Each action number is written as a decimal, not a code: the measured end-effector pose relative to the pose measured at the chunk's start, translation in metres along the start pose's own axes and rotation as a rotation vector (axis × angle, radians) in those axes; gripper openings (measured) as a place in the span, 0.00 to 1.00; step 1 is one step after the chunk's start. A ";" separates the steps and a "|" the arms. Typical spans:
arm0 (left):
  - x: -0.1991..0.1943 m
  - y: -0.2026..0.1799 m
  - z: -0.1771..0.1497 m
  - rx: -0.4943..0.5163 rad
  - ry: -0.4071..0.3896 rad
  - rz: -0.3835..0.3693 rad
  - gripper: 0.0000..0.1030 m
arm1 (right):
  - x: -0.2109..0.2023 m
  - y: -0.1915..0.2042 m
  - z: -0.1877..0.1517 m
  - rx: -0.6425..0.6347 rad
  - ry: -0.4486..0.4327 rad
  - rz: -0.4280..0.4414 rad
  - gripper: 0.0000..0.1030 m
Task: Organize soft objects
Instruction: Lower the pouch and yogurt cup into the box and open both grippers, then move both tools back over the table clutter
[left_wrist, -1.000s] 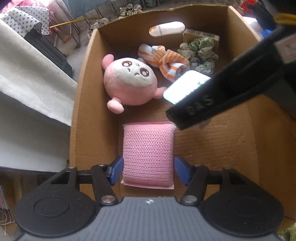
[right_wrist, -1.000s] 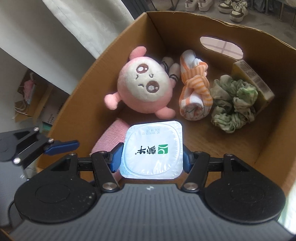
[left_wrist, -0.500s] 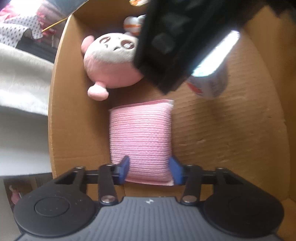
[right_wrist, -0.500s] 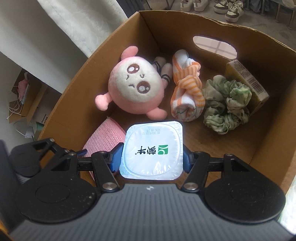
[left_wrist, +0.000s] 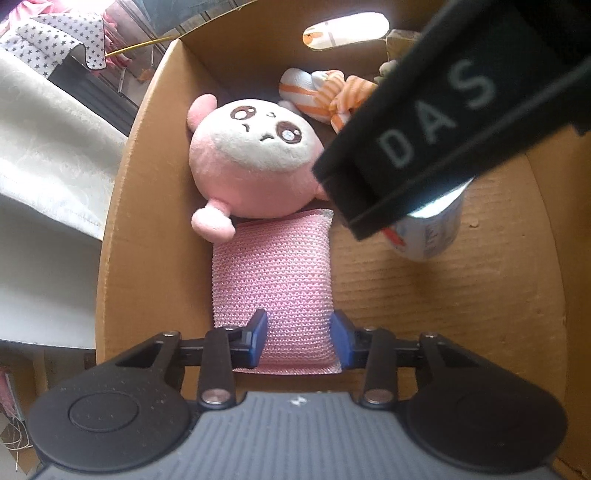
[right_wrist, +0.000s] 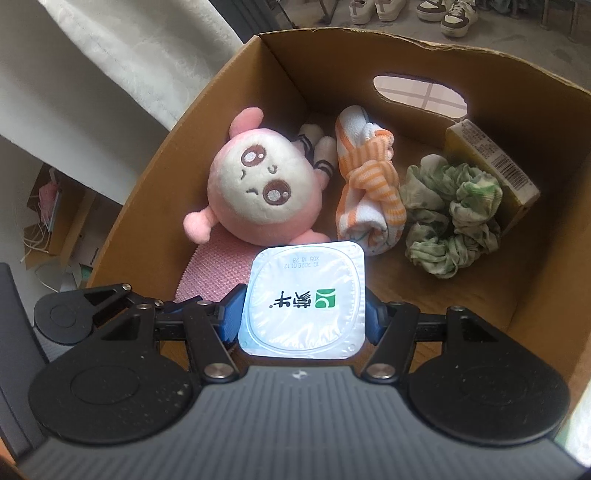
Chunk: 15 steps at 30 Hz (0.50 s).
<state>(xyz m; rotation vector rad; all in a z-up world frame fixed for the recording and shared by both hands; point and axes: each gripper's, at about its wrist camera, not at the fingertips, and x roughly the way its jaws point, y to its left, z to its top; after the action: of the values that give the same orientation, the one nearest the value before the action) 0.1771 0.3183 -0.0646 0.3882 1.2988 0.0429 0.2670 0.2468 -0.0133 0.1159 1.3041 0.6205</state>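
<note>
Pink sponge (left_wrist: 273, 280) pinched in left tool (left_wrist: 299, 334), lowered beside plush; yogurt cup (right_wrist: 306, 299) clamped in right tool (right_wrist: 306, 314). Next: release sponge.

- Cardboard box (right_wrist: 177, 155): open-topped, with an oval handle cutout in its far wall.
- Pink knitted sponge (left_wrist: 275, 280): lies flat on the box floor by the left wall, its far edge touching the plush.
- Pink plush (right_wrist: 262, 188): round, white-faced, lying face-up near the far left corner of the box.
- Orange-striped sock roll (right_wrist: 369, 195): knotted, just right of the plush.
- Green scrunchie (right_wrist: 450, 214): crumpled, towards the box's right wall.
</note>
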 end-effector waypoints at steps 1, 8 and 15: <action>-0.001 -0.001 -0.002 0.000 0.003 0.002 0.52 | 0.002 -0.002 0.001 0.017 0.009 0.010 0.61; -0.015 0.000 -0.012 0.004 -0.001 0.005 0.63 | 0.005 -0.010 0.007 0.104 0.008 0.107 0.62; -0.033 0.005 -0.010 -0.010 -0.016 -0.009 0.73 | -0.021 -0.011 0.004 0.100 -0.033 0.149 0.63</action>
<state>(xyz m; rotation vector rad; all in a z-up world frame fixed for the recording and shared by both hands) 0.1592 0.3172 -0.0345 0.3732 1.2836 0.0387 0.2721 0.2285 0.0014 0.3065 1.3021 0.6775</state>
